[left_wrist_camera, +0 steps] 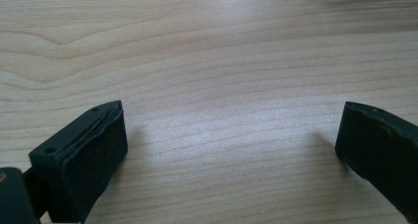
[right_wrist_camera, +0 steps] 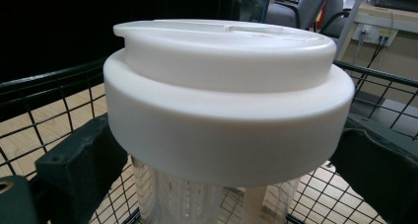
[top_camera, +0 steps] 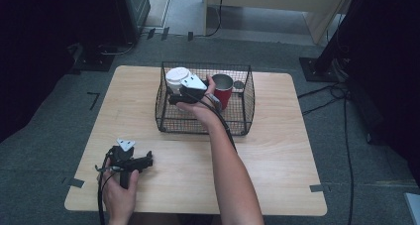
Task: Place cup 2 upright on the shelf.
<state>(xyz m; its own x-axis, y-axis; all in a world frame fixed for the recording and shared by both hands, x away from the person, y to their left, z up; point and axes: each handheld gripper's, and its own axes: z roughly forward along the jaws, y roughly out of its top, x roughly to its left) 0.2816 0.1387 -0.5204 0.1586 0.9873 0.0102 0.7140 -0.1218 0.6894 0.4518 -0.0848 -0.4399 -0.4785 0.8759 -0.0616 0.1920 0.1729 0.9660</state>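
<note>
We had the right gripper (top_camera: 174, 97) reaching into the black wire basket (top_camera: 245, 93) that sat toward the far edge of the bench (top_camera: 277, 155), about mid-width. Its fingers (right_wrist_camera: 79, 169) stood wide on either side of a clear cup (right_wrist_camera: 172, 197) with a white lid (right_wrist_camera: 226, 115), just under the lid's rim; in the right gripper view we could see the clear wall between them, but we couldn't tell whether the pads actually pressed on it. The cup stood upright in the far-left corner of the basket, its lid (top_camera: 177, 78) level with the basket's top wire in the high view. A red mug (top_camera: 222, 91) with a metallic rim stood beside it, toward the basket's right wall, just beside the hand (top_camera: 198, 108) holding the right gripper. We could make out a small round thing near the basket's far-right corner, too small to identify. The left gripper (top_camera: 147, 160) rested at the near-left part of the bench, well apart from the basket, held low over the wood. Its fingers (left_wrist_camera: 88, 155) were spread wide with bare bench surface between them, nothing held. The grey three-cornered plates on both grippers faced up.
</note>
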